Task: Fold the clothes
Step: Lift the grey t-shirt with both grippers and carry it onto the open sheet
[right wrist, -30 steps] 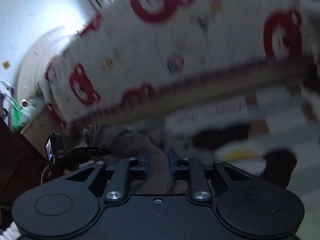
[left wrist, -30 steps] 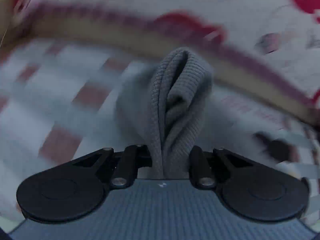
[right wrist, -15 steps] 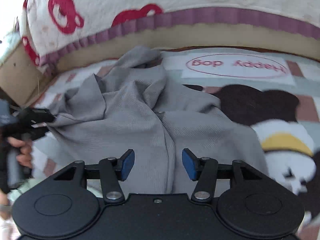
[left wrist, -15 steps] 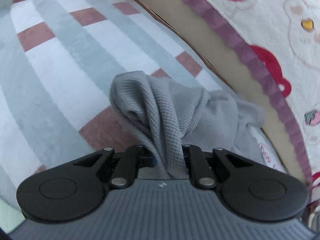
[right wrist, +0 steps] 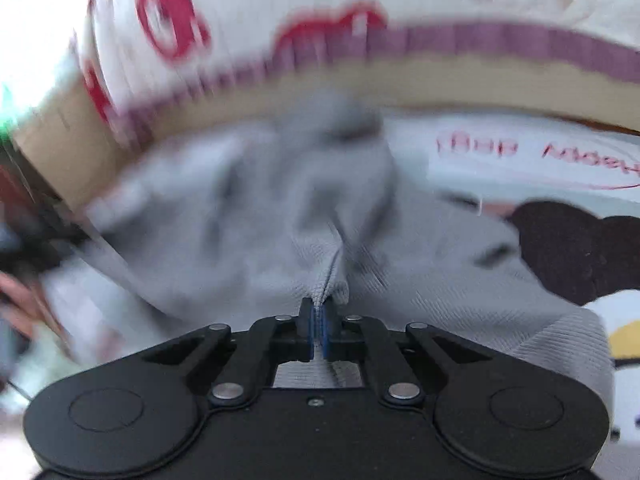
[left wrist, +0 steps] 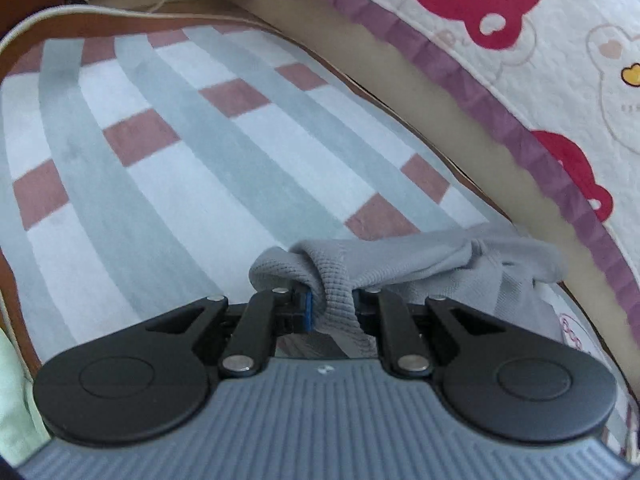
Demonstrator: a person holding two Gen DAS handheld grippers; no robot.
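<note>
Grey waffle-knit garment (right wrist: 420, 280) lying crumpled on a striped grey, white and dusty-pink rug (left wrist: 168, 184), just beside a cream quilt with red bears and purple trim (left wrist: 540, 40). Left gripper (left wrist: 330, 312) with jaws clamped on a bunched ribbed edge of the cloth. Right gripper (right wrist: 319, 334) with jaws pinched together on a raised ridge of the same cloth; that view heavily blurred. Probably the spreading-out stage, both ends gripped. Next move likely calling for pulling the fabric taut and laying it flat.
</note>
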